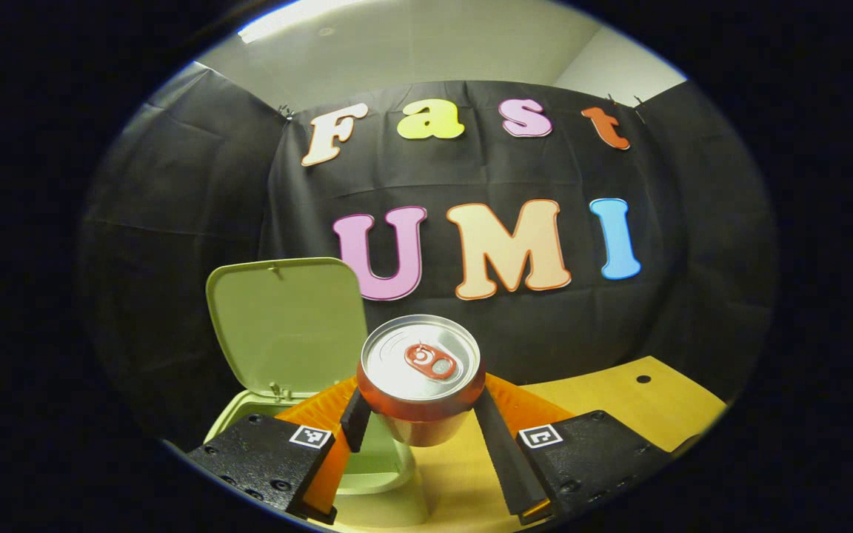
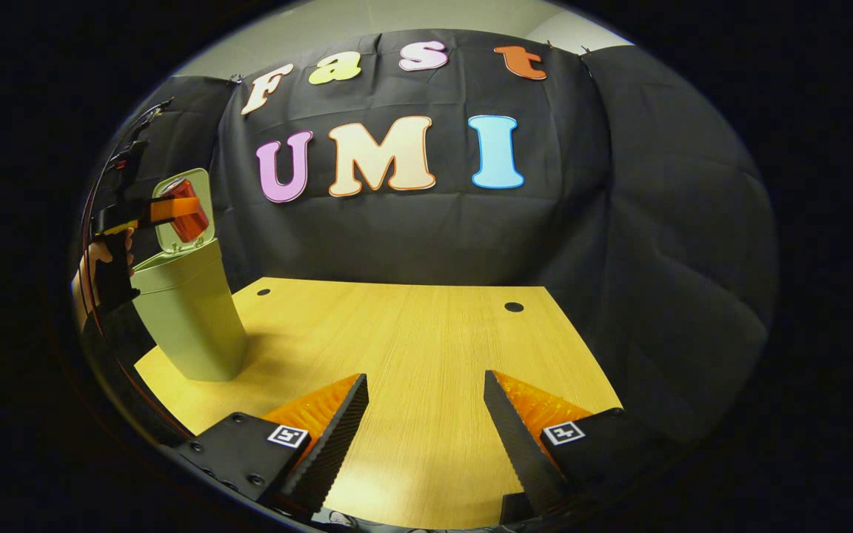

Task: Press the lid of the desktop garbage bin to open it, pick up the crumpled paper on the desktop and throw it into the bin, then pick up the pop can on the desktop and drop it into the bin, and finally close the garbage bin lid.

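Clamped by its sides between the fingers of the left gripper, the red aluminium pop can hangs just ahead above the pale green plastic bin; likely light, thin-walled, slippery, so mid-body grip suits.

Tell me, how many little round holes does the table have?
2. One hole sits near the table's back right corner, the other hole near the back left, beside the bin. The bin could hide more.
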Tool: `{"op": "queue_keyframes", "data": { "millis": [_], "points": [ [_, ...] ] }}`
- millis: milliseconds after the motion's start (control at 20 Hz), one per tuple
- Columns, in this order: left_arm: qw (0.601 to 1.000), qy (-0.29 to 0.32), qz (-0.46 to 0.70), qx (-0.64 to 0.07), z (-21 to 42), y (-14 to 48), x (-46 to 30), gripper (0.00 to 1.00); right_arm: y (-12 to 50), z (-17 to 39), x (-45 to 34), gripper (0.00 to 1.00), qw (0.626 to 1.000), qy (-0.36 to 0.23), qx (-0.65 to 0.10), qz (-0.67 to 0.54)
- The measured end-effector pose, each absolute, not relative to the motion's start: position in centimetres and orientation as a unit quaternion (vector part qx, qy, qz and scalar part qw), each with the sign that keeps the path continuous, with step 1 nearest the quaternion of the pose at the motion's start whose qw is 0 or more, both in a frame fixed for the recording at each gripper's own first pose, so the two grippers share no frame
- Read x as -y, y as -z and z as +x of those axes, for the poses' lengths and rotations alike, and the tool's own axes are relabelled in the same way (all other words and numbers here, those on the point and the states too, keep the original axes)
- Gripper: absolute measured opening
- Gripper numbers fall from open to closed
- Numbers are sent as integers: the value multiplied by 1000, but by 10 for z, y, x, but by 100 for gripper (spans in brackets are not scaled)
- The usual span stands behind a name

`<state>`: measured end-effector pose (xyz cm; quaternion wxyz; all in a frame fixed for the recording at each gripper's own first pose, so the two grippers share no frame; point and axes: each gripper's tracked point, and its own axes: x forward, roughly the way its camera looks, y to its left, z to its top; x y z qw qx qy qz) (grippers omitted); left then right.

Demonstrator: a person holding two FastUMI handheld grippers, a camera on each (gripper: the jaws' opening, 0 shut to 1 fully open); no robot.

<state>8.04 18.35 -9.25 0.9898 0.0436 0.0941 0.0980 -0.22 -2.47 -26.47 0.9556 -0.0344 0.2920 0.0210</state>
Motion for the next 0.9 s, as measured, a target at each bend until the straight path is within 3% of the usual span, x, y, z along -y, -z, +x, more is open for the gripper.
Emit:
{"op": "queue_keyframes", "data": {
  "millis": [350,500,550,900],
  "points": [
    [975,-178,39,-123,50,117,-262,75,274,0,4,99,951,-45,-304,-45],
    [975,-196,52,-90,52,84,-280,84,270,3,-4,99,951,-49,-301,-50],
    [976,-195,59,-76,58,67,-283,91,268,3,-7,99,951,-50,-300,-51],
    [978,-192,80,-19,118,-33,-318,92,269,-2,-10,99,955,-20,-294,-43]
  ]
}}
